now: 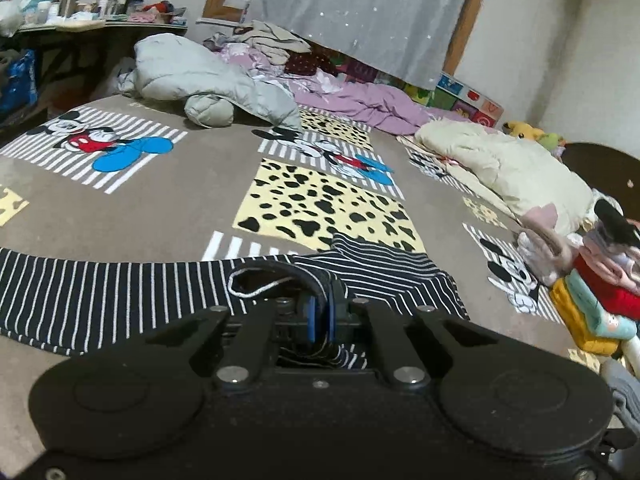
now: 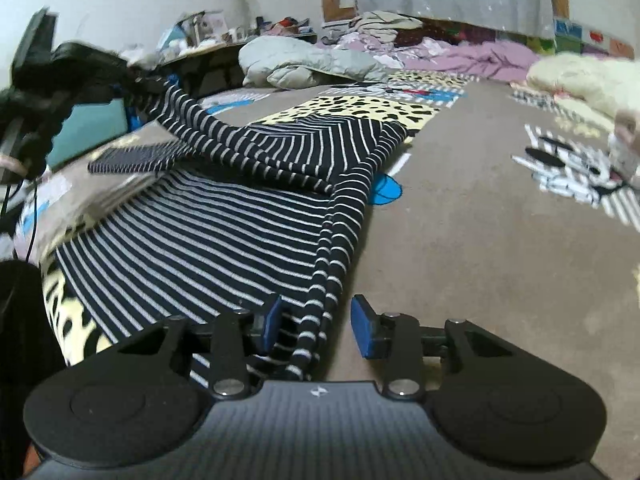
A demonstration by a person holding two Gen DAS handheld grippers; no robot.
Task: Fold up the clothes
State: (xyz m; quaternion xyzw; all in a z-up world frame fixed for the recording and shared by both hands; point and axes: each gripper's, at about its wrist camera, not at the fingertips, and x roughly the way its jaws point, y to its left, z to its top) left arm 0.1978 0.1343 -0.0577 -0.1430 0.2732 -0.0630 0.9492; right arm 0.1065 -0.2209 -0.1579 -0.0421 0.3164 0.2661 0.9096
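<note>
Left gripper [image 1: 322, 314] jaws clamped on striped shirt [image 2: 208, 216] edge, lifted off bed [image 2: 480, 240]. Right gripper [image 2: 316, 326] jaws wide, straddling near sleeve.

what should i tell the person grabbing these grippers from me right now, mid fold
Left hand-held gripper: shut on the striped shirt, pinching a hemmed edge and holding it up off the bed; the right wrist view shows the cloth rising to it.
Right hand-held gripper: open, jaws either side of a rolled edge of the shirt, not gripping it.
Shirt: mostly spread on the patterned bedspread, one part already thrown over the body.
Done: the fold is started, not finished.
Left: probably close the right on that edge, carry both across, lay flat, then fold again.
</note>
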